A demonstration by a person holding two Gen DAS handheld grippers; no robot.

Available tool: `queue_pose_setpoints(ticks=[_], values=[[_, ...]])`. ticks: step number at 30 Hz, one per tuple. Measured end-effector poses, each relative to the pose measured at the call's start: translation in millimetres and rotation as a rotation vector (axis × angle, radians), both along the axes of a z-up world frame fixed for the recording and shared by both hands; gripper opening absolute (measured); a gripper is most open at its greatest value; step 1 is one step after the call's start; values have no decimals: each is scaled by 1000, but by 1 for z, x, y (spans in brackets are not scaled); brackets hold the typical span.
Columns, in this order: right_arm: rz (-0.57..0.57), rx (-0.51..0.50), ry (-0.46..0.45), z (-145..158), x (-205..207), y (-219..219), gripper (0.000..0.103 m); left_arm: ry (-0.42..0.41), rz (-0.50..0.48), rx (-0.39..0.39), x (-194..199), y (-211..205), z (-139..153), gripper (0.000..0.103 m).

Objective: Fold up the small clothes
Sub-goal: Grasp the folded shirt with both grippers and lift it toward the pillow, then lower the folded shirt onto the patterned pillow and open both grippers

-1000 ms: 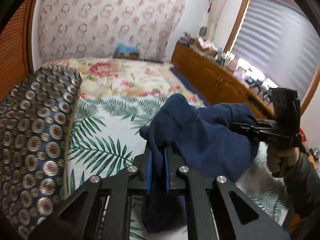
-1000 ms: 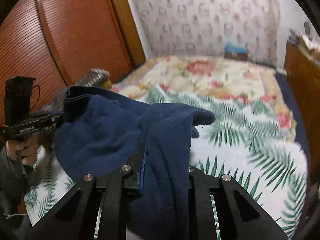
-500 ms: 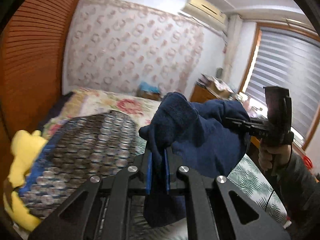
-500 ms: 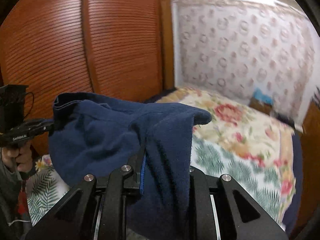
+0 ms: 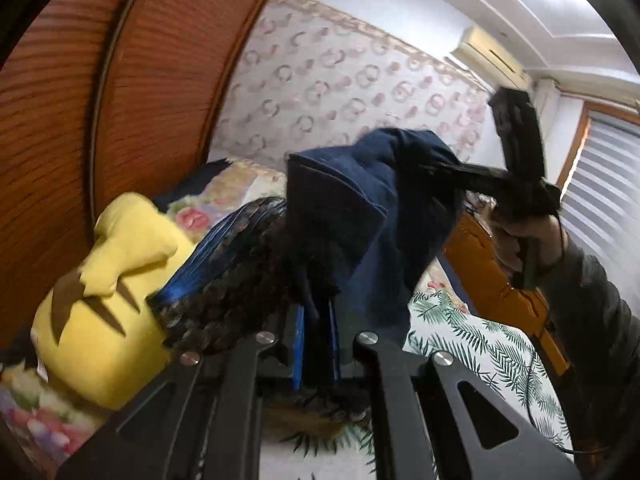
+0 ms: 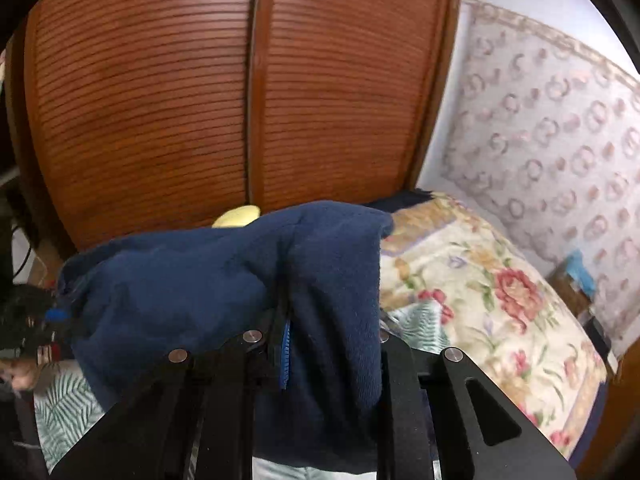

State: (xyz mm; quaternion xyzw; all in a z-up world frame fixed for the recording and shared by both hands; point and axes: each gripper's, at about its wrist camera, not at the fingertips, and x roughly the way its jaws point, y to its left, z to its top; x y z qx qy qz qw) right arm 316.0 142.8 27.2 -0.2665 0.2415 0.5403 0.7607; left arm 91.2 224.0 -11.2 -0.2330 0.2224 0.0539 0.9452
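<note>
Garment: navy fleece piece (image 5: pixel 360 216), held up above the bed (image 6: pixel 500 312), stretched between 2 grippers.
Left gripper (image 5: pixel 317 336): clamped on 1 fleece edge.
Right gripper (image 6: pixel 304 344): pinching the opposite edge.
Behind: wooden wardrobe (image 6: pixel 160 100), yellow plush (image 5: pixel 104 292).

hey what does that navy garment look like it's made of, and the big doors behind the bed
The navy garment looks like fleece or brushed knit: matte, with a fuzzy nap, and it drapes in soft, thick folds where the right tool and left tool pinch it. The doors look like reddish-brown wood or wood veneer with horizontal louvre-like ribs and a slight sheen; solid or laminate cannot be told.
</note>
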Motion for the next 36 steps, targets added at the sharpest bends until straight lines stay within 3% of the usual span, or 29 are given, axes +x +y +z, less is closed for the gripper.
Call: queue_pose_setpoints(ticks=[4,8,15,19,22,25,30,36], values=[[-41,-31,25,-19,1,29,21,58,30,-4,-1,5,-17,7],[-169,5,33,-15,14,28,46,102,41,-4,3,7,-28,8],[-192,127,-20,-3,1,0,46,121,60,25,0,4,-28,10],[-153,62,56,-34,-2,3,46,119,69,15,-7,4,-26,12],[-203,4,91,-71,4,7,46,115,79,19,-13,3,-22,13],[-260,21,88,-89,8,2,46,108,86,39,-22,1,-14,16],[-305,71,96,-68,-6,-26,47,132,79,105,-34,-4,-4,24],[-326,105,69,-46,-47,-75,47,140,55,186,-39,-26,7,25]])
